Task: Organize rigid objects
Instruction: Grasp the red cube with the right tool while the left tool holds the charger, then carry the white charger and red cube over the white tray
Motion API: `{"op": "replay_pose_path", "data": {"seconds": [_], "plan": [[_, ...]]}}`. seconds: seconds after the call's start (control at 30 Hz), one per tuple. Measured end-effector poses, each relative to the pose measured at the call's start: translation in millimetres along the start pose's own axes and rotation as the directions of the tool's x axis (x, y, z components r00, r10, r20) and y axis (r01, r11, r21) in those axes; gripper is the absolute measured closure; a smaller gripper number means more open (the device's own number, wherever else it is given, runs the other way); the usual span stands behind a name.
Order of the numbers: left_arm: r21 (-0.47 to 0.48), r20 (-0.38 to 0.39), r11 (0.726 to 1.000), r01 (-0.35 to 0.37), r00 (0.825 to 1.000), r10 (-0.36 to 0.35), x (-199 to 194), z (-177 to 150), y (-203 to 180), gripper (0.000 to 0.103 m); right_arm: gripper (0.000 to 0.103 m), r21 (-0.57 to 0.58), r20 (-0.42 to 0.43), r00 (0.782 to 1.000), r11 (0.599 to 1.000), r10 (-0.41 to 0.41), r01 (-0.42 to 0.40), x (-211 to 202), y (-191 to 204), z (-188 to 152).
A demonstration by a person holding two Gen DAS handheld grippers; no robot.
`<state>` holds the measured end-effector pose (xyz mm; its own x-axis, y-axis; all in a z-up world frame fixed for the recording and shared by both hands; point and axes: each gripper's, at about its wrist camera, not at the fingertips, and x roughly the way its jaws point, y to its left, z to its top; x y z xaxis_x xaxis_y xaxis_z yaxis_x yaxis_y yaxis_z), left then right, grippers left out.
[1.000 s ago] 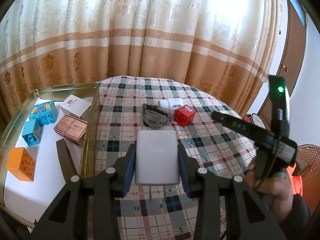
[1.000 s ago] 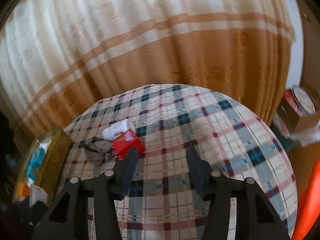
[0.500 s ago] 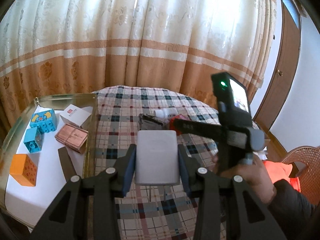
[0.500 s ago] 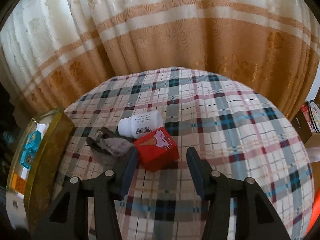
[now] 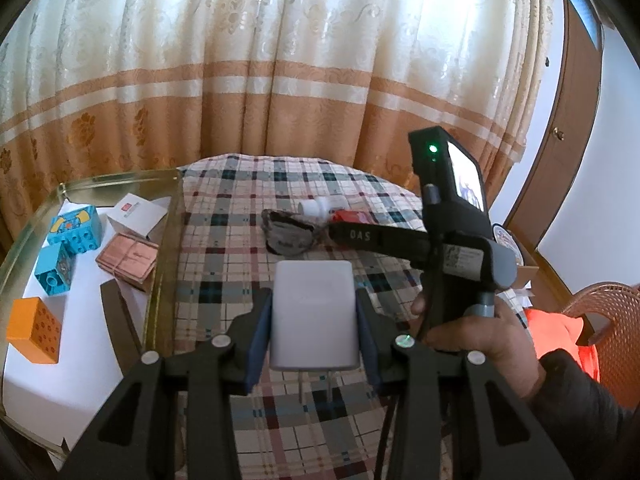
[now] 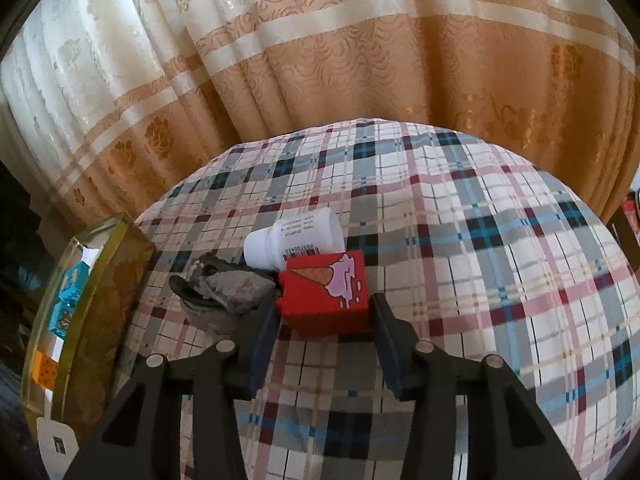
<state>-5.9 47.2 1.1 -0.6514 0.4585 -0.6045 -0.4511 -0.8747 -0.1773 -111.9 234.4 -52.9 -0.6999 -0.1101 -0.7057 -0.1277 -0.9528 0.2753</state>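
Observation:
My left gripper [image 5: 314,316] is shut on a white plug adapter [image 5: 313,312] and holds it above the plaid table, its prongs pointing toward the camera. My right gripper [image 6: 324,316] is open, with its jaws on either side of a red toy block [image 6: 324,294] with an ice-cream picture that sits on the table. The jaws stand close to the block's sides. A white bottle [image 6: 296,238] lies on its side just behind the block. The right gripper also shows in the left wrist view [image 5: 448,240], held in a hand.
A gold-rimmed tray [image 5: 160,264] at the left holds two blue blocks [image 5: 76,228], an orange block [image 5: 34,330], a white box [image 5: 136,216] and a pink box [image 5: 128,258]. A crumpled grey cloth [image 6: 216,296] lies left of the red block. Curtains hang behind the table.
My right gripper has moved forward and down to the red block, which now sits between its jaws. My left gripper still holds the adapter and has risen slightly.

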Motion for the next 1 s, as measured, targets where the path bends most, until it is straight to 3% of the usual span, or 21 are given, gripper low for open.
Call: {"op": "replay_pose_path", "data": {"seconds": [0.17, 0.3, 0.53, 0.7, 1.0], "plan": [[0.004, 0.005, 1.000, 0.009, 1.000, -0.009, -1.8, -0.5, -1.6, 0.064, 0.055, 0.066, 0.037, 0.999, 0.998, 0.001, -0.004, -14.9, -9.1, -10.1], [0.009, 0.019, 1.000, 0.007, 1.000, -0.007, -6.9, -1.3, 0.6, 0.064, 0.055, 0.060, 0.098, 0.994, 0.998, -0.038, 0.033, -29.6, -7.7, -12.9], [-0.004, 0.045, 1.000, -0.011, 0.999, 0.011, -17.3, -2.3, 12.2, 0.064, 0.056, 0.063, 0.142, 0.989, 0.998, -0.040, 0.032, -48.8, -1.8, -25.3], [-0.008, 0.064, 1.000, -0.022, 0.998, 0.022, -27.5, -5.3, 21.5, 0.064, 0.056, 0.094, 0.147, 0.989, 0.996, -0.013, -0.001, -58.9, -0.9, -35.8], [-0.060, 0.100, 0.992, -0.107, 0.989, 0.113, -53.5, -9.7, 58.9, 0.064, 0.056, 0.063, 0.166, 0.984, 0.995, 0.061, -0.073, -79.0, 25.4, -52.3]]}}
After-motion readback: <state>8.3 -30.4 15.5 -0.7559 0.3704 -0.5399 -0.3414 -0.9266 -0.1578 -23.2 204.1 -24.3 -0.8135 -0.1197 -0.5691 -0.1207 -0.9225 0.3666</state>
